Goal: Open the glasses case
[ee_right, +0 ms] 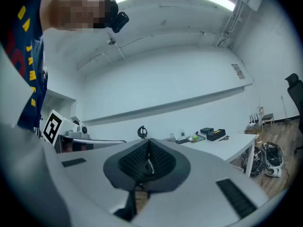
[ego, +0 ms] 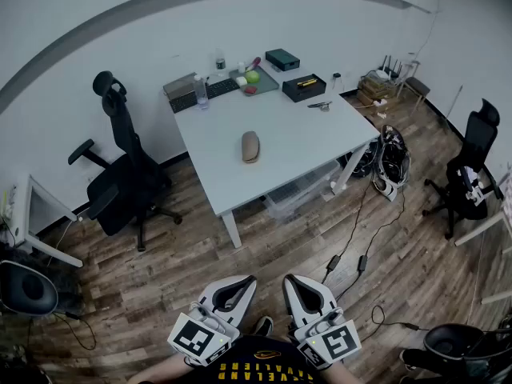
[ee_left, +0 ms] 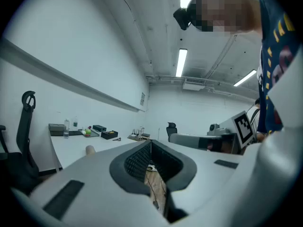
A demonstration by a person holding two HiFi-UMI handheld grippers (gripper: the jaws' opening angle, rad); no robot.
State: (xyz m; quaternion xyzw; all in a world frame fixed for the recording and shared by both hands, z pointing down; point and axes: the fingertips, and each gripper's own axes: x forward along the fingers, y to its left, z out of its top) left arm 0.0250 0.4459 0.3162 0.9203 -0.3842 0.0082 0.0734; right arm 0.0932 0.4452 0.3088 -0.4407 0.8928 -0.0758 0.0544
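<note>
A tan oval glasses case (ego: 250, 146) lies shut near the middle of the white table (ego: 304, 134), far ahead of me across the floor. In the left gripper view the case (ee_left: 90, 150) shows small at the table's near end. Both grippers are held close to my body at the bottom of the head view, well short of the table. My left gripper (ego: 250, 281) is shut with nothing in it, its tips meeting (ee_left: 150, 142). My right gripper (ego: 290, 280) is shut and empty too, its tips together (ee_right: 149, 141).
At the table's far end stand a keyboard (ego: 204, 93), a bottle (ego: 202, 91), a tray with a green ball (ego: 253, 77) and two dark boxes (ego: 303, 87). A black office chair (ego: 120, 166) is left of the table, another (ego: 472, 162) at right. Cables and bags (ego: 384, 162) lie on the wooden floor.
</note>
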